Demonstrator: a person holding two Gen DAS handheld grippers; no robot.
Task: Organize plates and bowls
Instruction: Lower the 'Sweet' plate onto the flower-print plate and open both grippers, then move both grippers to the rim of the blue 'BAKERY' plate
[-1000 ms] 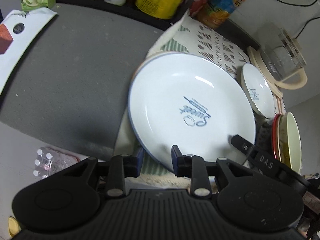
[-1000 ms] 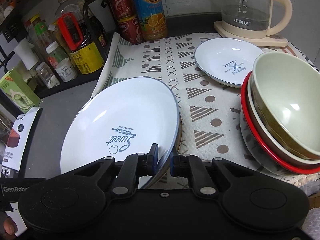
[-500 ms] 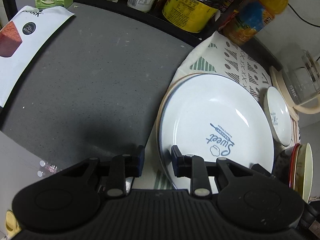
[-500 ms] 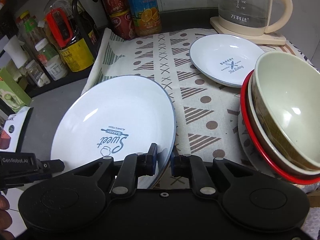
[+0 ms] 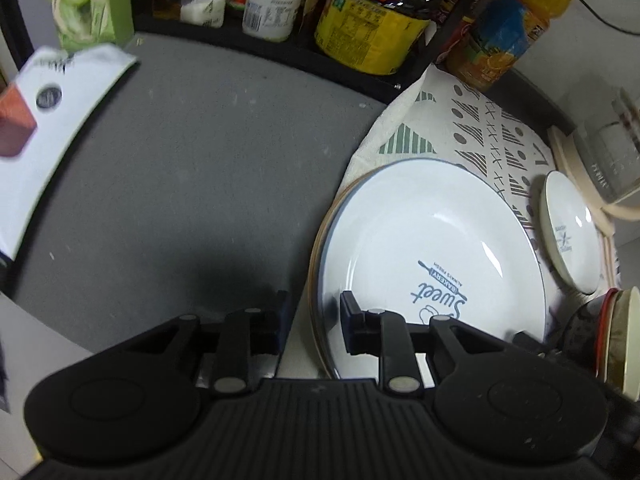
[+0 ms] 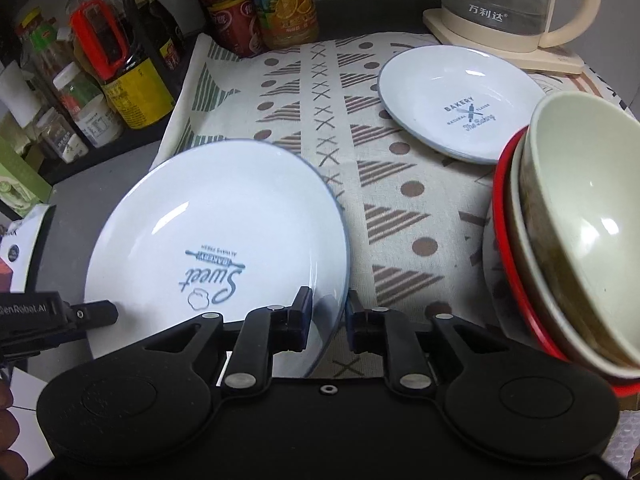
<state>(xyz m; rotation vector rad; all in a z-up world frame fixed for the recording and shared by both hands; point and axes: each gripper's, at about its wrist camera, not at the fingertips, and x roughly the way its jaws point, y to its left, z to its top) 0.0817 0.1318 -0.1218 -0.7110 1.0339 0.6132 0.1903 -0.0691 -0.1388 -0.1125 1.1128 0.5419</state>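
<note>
Right wrist view: the right tool [image 6: 326, 322] straddles the large "Sweet" plate's [image 6: 216, 232] near rim, fingers parted, not clamped; the left tool [image 5: 310, 320] stands released beside its opposite edge.

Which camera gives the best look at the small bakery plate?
The right wrist view: the small bakery plate lies whole on the patterned cloth, its print readable. In the left wrist view it sits squeezed at the right edge, foreshortened, lettering tiny.
</note>
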